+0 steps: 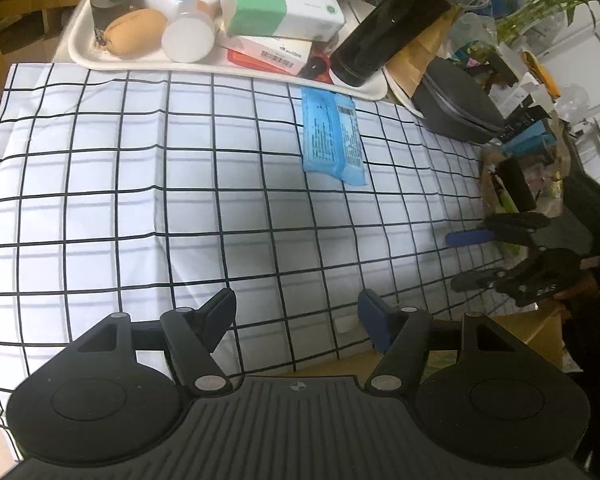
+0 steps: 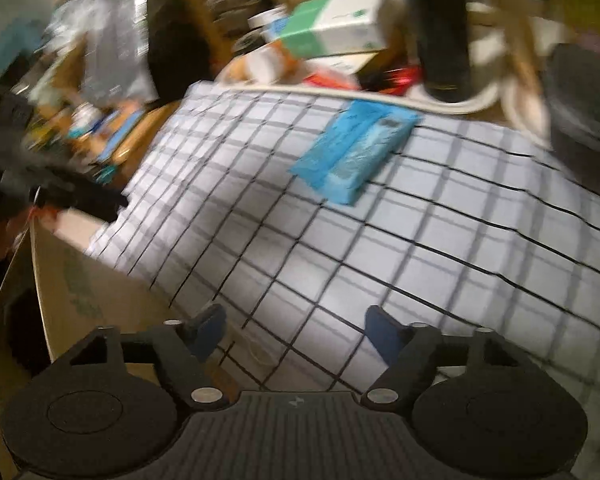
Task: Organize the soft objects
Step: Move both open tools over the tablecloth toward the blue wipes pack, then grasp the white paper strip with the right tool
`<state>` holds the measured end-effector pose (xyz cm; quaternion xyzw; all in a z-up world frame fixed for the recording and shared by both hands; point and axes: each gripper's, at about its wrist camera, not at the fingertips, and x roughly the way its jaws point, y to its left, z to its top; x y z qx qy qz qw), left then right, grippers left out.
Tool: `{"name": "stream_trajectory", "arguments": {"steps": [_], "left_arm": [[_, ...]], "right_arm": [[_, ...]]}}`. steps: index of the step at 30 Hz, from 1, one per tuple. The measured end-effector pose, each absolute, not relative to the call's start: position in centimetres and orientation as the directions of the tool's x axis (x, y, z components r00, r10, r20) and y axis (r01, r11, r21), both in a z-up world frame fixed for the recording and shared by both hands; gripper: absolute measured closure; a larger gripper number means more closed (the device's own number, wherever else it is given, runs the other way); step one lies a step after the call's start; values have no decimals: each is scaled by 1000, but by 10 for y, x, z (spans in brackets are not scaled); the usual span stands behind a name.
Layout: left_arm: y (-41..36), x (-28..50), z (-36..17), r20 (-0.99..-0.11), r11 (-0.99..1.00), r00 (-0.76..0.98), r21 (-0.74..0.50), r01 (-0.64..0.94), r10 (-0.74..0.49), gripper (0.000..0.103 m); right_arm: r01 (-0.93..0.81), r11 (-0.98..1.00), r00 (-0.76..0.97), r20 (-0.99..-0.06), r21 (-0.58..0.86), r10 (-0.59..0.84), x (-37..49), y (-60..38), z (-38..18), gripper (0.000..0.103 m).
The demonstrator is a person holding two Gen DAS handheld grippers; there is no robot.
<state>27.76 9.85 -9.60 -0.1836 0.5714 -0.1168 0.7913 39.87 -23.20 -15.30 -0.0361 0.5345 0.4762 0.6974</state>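
Observation:
A blue soft pack (image 1: pixel 332 136) lies flat on the white cloth with a black grid (image 1: pixel 140 200), near the cloth's far edge. My left gripper (image 1: pixel 296 304) hovers over the near part of the cloth, open, with nothing between its fingers. My right gripper (image 1: pixel 470 260) shows at the right edge of the left wrist view, open and apart from the pack. The right wrist view is blurred. There the blue pack (image 2: pixel 354 152) lies well ahead of my right gripper (image 2: pixel 294 316), whose jaws stand open over the cloth (image 2: pixel 460 260) and hold nothing.
A white tray (image 1: pixel 80 52) behind the cloth holds a tan pouch (image 1: pixel 134 32), a green and white box (image 1: pixel 280 0), a tall black bottle (image 1: pixel 392 24) and other items. A grey case (image 1: pixel 456 108) sits at the far right. A cardboard box (image 2: pixel 84 280) stands beside the cloth's edge.

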Motion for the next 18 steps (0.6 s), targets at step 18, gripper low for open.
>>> {"name": "stream_trajectory", "arguments": {"steps": [18], "left_arm": [[114,281,-105,-896,923,314,-365,-120,-313,36]], "right_arm": [[-821,141,-368,-702,553,610,401,-200,-210,73]]}}
